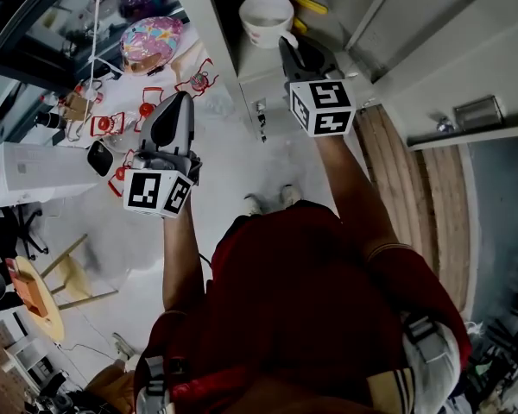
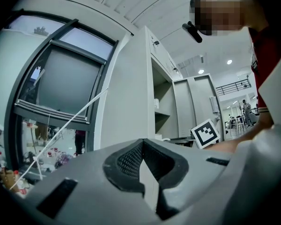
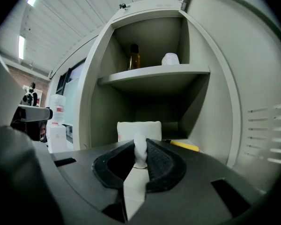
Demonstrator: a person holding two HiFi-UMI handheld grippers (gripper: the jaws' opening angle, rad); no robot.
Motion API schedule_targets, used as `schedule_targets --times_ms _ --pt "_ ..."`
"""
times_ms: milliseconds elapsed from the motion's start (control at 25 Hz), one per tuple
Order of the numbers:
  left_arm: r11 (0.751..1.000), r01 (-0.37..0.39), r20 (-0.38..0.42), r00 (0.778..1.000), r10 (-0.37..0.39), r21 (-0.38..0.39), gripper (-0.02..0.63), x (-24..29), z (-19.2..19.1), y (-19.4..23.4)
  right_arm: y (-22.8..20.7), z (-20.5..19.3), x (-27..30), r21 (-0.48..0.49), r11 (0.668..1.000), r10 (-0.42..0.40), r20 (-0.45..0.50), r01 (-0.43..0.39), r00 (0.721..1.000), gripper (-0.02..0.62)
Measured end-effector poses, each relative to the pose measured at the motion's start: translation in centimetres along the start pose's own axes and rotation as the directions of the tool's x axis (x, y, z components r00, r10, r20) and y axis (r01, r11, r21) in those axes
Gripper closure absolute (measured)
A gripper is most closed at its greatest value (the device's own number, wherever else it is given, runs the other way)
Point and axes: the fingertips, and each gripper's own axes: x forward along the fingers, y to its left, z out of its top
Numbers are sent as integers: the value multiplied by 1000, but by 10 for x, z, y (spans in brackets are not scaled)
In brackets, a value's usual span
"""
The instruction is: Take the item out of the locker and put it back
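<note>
The right gripper (image 3: 139, 150) has its fingers (image 3: 161, 162) clamped on the handle (image 3: 140, 153) of the white mug (image 3: 139, 129) inside the locker's (image 3: 210, 139) lower compartment, while the left gripper's (image 2: 142, 144) fingers (image 2: 126, 162) are closed, empty, beside the locker.

mug (image 3: 139, 128): lower body hidden behind right gripper (image 3: 139, 148) | yellow item (image 3: 183, 146), mug's 3 o'clock: near end hidden, kind unclear | bottle (image 3: 134, 56), 12 o'clock: label too small | white object (image 3: 170, 58) beside it: unidentifiable
</note>
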Motion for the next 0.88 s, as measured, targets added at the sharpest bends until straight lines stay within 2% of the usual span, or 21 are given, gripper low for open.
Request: schedule_targets --times_ms 880 --pt "998 68 35 997 -68 -8 598 9 11 -20 1 35 -47 -16 1000 5 96 -3 995 551"
